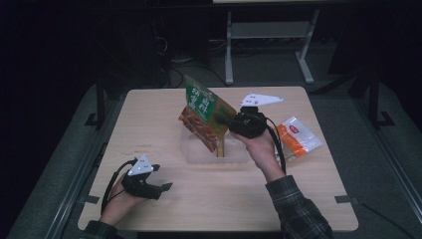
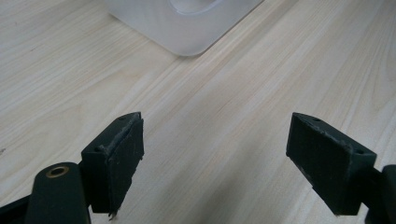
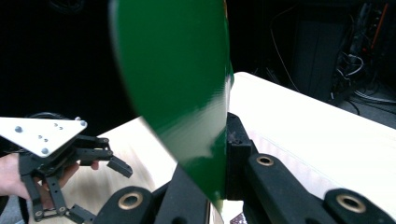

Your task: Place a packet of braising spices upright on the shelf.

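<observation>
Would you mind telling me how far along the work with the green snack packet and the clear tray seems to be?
Done: the right tool is shut on the green packet and holds it lifted, tilted, over the clear tray. In hand: carrying that packet. Left, probably: the orange-and-white packet lies on the table beside the right hand, untouched. The left tool rests open near the table's front edge.

green pouch [image 3: 187,93]: in your right gripper view it's cut off at the top edge, and you see only its plain green side.
pouch print [image 1: 201,112]: too small for you to read from the high view.
clear tray [image 2: 187,23]: just one corner in your left gripper view, rest cropped.
orange packet [image 1: 297,137]: label illegible, possibly a snack.
</observation>
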`<state>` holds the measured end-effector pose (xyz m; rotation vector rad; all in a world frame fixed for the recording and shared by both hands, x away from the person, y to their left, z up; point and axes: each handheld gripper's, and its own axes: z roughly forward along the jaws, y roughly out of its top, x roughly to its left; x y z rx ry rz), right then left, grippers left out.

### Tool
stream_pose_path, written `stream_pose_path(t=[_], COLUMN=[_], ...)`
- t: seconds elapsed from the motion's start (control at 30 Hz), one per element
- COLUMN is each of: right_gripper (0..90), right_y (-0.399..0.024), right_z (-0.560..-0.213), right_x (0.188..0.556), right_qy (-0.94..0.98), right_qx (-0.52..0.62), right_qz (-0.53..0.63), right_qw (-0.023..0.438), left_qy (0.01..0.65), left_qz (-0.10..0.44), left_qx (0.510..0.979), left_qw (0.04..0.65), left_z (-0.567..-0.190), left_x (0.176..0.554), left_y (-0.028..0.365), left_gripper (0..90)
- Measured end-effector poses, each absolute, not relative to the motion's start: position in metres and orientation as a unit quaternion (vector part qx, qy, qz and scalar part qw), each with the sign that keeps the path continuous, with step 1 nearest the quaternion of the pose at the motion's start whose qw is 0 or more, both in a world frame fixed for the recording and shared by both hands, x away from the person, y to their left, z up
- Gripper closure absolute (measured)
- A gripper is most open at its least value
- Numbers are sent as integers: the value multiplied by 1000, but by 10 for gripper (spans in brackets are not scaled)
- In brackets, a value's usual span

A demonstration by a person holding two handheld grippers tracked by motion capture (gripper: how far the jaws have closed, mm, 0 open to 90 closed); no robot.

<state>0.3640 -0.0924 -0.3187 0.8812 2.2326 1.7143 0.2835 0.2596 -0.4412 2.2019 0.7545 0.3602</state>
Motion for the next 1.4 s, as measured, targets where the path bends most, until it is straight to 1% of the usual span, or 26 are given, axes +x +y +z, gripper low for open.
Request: stream_pose_path(t=[0.23,1.07,1.2,1.4], right_gripper=[896,895,894,892], right_y=[-92,-77,-72,-69], right_z=[-326,-344,-349,-355], right_x=[367,379,382,385], right_qy=[756,764,767,773], right_qx=[306,311,308,308], right_qz=[568,554,550,543], right_qw=[108,115,116,112], left_qy=[292,283,281,278], left_qz=[138,130,128,119], left_qx=[868,878,881,890], left_qw=[377,363,358,342], left_z=[-443,-447,-447,-453], left_x=[284,284,284,286], left_y=[258,255,254,251], left_gripper=[183,177,168,131])
